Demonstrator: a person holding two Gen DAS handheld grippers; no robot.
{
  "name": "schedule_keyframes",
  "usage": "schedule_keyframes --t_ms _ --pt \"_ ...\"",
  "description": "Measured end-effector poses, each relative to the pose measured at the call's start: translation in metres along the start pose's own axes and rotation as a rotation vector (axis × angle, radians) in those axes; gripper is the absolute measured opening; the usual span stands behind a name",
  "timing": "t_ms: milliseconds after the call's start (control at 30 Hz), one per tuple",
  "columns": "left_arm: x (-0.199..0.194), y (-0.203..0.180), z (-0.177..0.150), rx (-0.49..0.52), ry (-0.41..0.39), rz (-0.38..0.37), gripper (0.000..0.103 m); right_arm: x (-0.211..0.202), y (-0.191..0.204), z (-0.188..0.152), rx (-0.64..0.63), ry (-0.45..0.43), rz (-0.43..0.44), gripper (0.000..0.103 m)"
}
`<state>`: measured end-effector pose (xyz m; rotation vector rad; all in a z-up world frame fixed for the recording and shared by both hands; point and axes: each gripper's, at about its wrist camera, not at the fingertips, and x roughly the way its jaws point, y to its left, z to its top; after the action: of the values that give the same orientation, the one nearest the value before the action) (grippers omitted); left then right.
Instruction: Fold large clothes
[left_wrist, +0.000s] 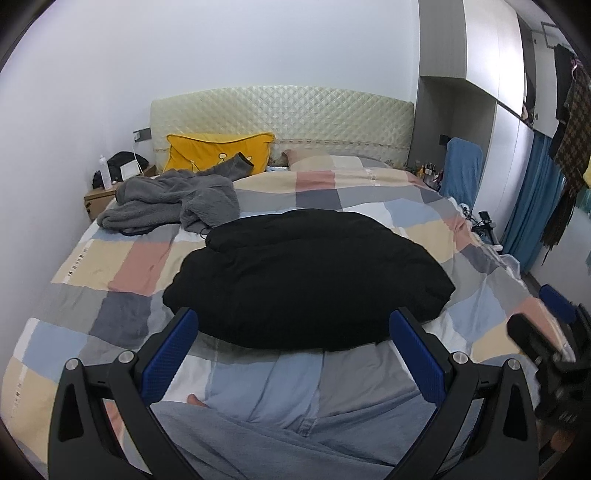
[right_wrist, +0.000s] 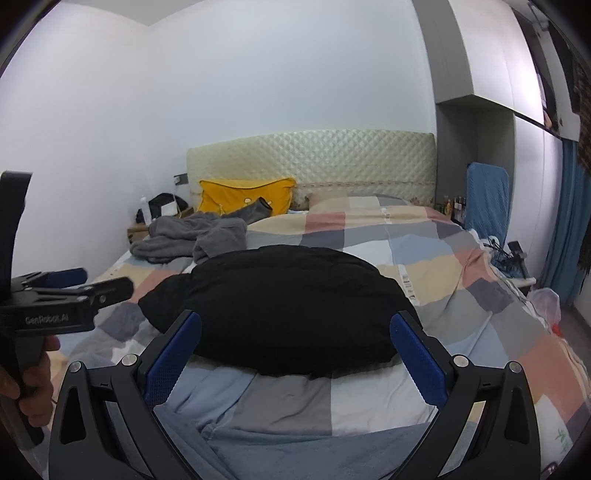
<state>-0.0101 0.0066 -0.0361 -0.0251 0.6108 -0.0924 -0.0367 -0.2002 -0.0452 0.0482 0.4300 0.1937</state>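
Note:
A black padded garment (left_wrist: 306, 277) lies in a folded, rounded heap on the checked bed cover (left_wrist: 122, 266); it also shows in the right wrist view (right_wrist: 288, 306). My left gripper (left_wrist: 293, 328) is open and empty, held just before the garment's near edge. My right gripper (right_wrist: 295, 332) is open and empty, also just short of that near edge. The right gripper shows at the right edge of the left wrist view (left_wrist: 546, 332). The left gripper shows at the left of the right wrist view (right_wrist: 81, 284). A crumpled grey fleece garment (left_wrist: 173, 199) lies at the bed's far left.
A yellow pillow (left_wrist: 218, 149) leans on the quilted headboard (left_wrist: 280, 110). A bedside table (left_wrist: 99, 199) with a bottle stands at the far left. A blue-covered chair (left_wrist: 461, 170), wardrobe and hanging clothes (left_wrist: 569, 129) are on the right. A blue-grey cloth (left_wrist: 280, 443) lies nearest me.

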Motion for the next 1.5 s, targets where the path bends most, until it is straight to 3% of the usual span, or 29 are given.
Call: schedule_keyframes --t_ms 267,1500 --pt "-0.003 -0.003 -0.001 0.012 -0.011 0.015 0.103 0.001 -0.016 0.002 0.073 0.009 -0.013 0.102" --pt "-0.006 0.001 -0.005 -0.025 -0.005 0.011 0.103 -0.002 -0.014 0.001 0.058 0.011 -0.019 0.102"
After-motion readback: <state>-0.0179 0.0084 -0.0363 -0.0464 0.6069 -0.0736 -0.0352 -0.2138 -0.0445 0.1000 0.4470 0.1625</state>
